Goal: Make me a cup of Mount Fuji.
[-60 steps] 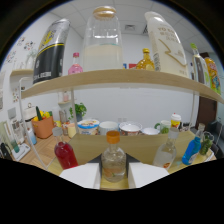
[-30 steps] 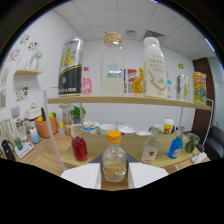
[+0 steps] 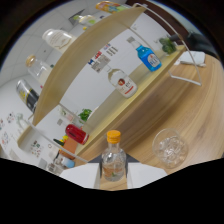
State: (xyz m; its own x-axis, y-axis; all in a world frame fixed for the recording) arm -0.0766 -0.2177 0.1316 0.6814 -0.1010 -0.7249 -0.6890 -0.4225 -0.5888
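The jaws are clenched on a small bottle [image 3: 113,161] with an orange cap, one finger pressing each flank of it, and the whole view is tipped hard over, so the bottle looks to be leaning toward the glass [image 3: 170,147] that stands on the bench [image 3: 200,117] just ahead of the fingers and to one side. The glass holds what looks like ice (clear lumps, nothing coloured that I can make out), and no stream shows from the bottle, whose cap is on. So the drink seems barely begun: glass out and iced, first bottle in hand, the pour itself not yet done, and capped as it is, nothing can leave it. Beyond, a shelf [image 3: 82,67] carries more bottles, among them a blue one [image 3: 148,57], a clear one with a red label [image 3: 122,82] and a red one [image 3: 76,133] low near the bench's far edge; whichever the recipe wants are untouched.
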